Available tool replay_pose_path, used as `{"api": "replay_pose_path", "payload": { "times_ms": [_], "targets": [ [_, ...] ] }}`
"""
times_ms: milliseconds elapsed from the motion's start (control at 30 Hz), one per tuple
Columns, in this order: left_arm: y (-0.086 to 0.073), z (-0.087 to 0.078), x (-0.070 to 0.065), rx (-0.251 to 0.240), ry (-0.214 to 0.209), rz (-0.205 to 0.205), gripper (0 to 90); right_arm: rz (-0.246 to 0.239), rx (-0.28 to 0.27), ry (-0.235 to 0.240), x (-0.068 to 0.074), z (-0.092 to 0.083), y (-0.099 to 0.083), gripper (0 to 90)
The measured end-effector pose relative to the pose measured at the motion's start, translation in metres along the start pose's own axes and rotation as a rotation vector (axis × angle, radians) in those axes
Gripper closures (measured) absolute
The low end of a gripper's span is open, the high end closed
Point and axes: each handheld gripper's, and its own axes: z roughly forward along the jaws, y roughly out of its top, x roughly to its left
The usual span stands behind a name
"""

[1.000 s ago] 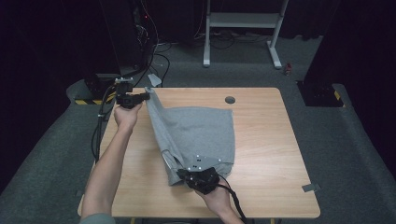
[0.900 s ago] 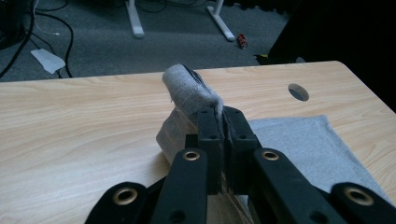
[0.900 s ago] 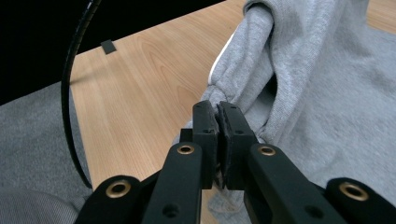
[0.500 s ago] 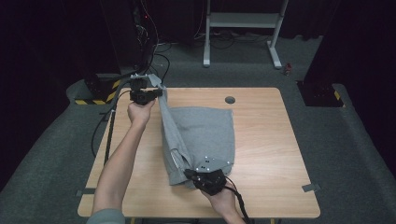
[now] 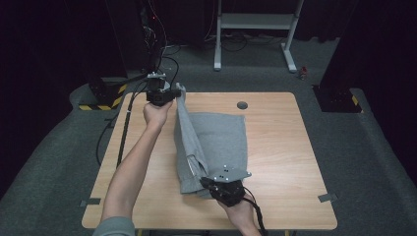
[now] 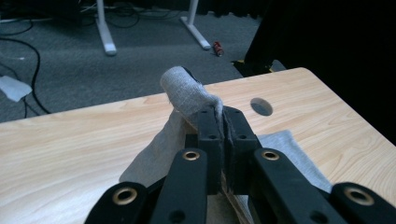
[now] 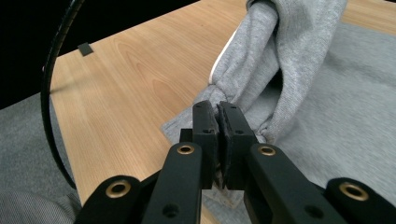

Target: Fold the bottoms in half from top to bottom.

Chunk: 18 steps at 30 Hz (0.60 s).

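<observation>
No legible text — none anywhere

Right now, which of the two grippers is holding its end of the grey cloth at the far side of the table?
The left gripper: it pinches the grey cloth near the table's far edge, while the right gripper clamps the near end.

A white metal frame (image 5: 255,29) stands on grey carpet (image 5: 344,73) behind the table (image 5: 285,147).

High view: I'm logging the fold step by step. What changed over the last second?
The left hand-held gripper, shut on the grey garment, carried its edge from the table's left side toward the far edge and rightward, drawing the fold taut. The right hand-held gripper stayed clamped on the near edge.
</observation>
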Motion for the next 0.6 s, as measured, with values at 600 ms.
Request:
{"api": "replay_pose_path", "payload": {
  "times_ms": [600],
  "targets": [
    [0.013, 0.031, -0.041, 0.021, -0.058, 0.069, 86.8, 0.067, -0.020, -0.064, -0.017, -0.023, -0.020, 86.2]
  ]
}}
